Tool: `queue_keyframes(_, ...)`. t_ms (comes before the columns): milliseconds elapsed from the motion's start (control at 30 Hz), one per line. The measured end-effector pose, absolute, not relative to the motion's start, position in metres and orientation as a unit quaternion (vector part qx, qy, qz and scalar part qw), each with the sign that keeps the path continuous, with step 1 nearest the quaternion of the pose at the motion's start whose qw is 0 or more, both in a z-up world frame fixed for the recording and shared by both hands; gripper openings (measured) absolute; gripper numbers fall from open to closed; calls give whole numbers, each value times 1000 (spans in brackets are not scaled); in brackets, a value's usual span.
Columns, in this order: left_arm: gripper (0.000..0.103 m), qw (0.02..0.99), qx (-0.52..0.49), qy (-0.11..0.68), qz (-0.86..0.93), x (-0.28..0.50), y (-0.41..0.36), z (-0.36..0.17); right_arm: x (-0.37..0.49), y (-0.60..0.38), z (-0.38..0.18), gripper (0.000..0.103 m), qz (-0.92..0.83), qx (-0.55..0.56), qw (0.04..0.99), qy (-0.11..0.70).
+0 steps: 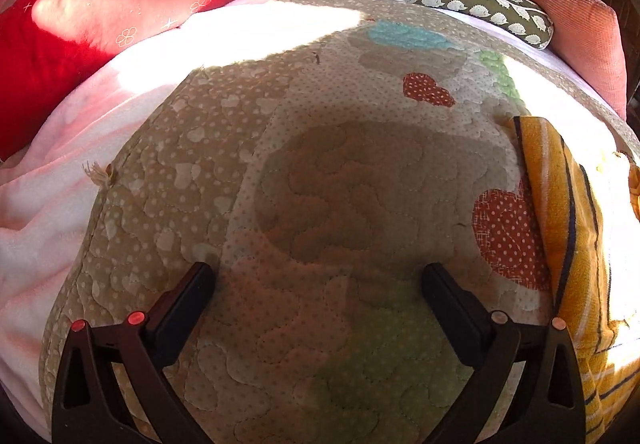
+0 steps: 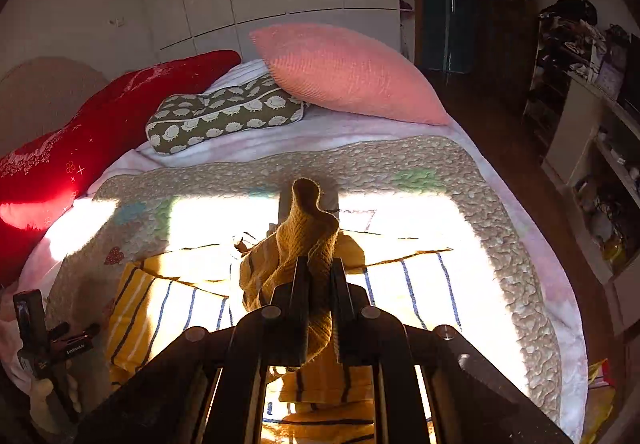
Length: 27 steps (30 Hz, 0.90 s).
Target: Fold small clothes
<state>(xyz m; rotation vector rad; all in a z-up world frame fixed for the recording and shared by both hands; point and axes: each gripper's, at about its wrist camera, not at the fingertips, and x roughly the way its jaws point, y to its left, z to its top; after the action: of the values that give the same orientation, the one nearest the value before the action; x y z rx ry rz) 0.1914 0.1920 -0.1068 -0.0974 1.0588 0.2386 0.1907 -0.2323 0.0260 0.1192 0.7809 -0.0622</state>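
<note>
My right gripper [image 2: 318, 284] clamped yellow knit garment [image 2: 296, 244], cuff standing toward 12 o'clock over striped body on quilt [image 2: 400, 160]. My left gripper [image 1: 318, 284] gaped empty; garment [image 1: 560, 212] at 3 o'clock.

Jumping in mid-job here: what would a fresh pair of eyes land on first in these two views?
First, the right claw, shut on a bunched fold of the yellow knitted garment with dark blue stripes, lifting it above the sunlit beige patchwork quilt. Next, the big red cushion along the bed's left edge and the pink ribbed pillow at its head. The left claw hangs wide open and empty over the quilt.
</note>
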Motion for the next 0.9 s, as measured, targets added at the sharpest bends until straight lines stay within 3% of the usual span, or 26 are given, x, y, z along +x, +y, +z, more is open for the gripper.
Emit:
queue_keyframes(133,103,852,-46,508,116,193,191,-107,163,-331,17,9,-149,90,908,382)
queue_keyframes(267,103,849,-39,514,119,195,189,-108,146,-398,-29,12,-226,104,856,453)
queue_keyframes(433,103,851,-38,510,119,194,189,-108,124,-390,-45,19,-225,74,851,470)
queue_keyframes(600,103,855,-36,503,120,192,188,-108,123,-366,-23,50,-248,27,864,437)
queue_keyframes(900,103,858,-36,499,120,190,188,-108,118,-339,11,51,-217,31,887,406)
